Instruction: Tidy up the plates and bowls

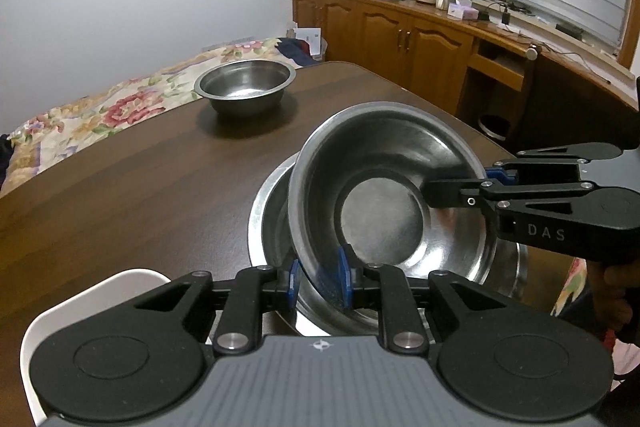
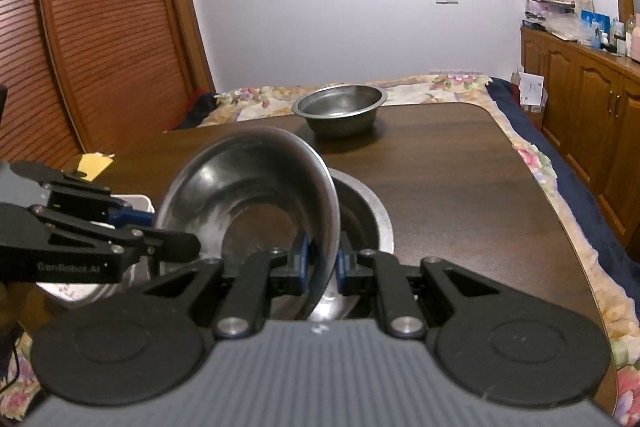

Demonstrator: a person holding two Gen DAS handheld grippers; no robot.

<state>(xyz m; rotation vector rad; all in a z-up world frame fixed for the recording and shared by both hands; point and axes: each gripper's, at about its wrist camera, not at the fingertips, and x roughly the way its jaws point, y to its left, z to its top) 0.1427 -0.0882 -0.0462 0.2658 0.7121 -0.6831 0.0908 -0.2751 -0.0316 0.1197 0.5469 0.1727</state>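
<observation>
Gripping tilted steel bowl point(image 1: 384, 187) rim: both tongs, left point(image 1: 320, 277) and right point(image 2: 322, 261), clamped; mouth faces cameras.

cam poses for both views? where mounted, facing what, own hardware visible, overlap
Left wrist: on the left gripper, facing across the table towards the cabinets; right gripper enters from the right.
Right wrist: on the right gripper, facing the bed and wall; left gripper enters from the left.
Shared: tilted bowl, both grippers on its rim, far bowl.
</observation>
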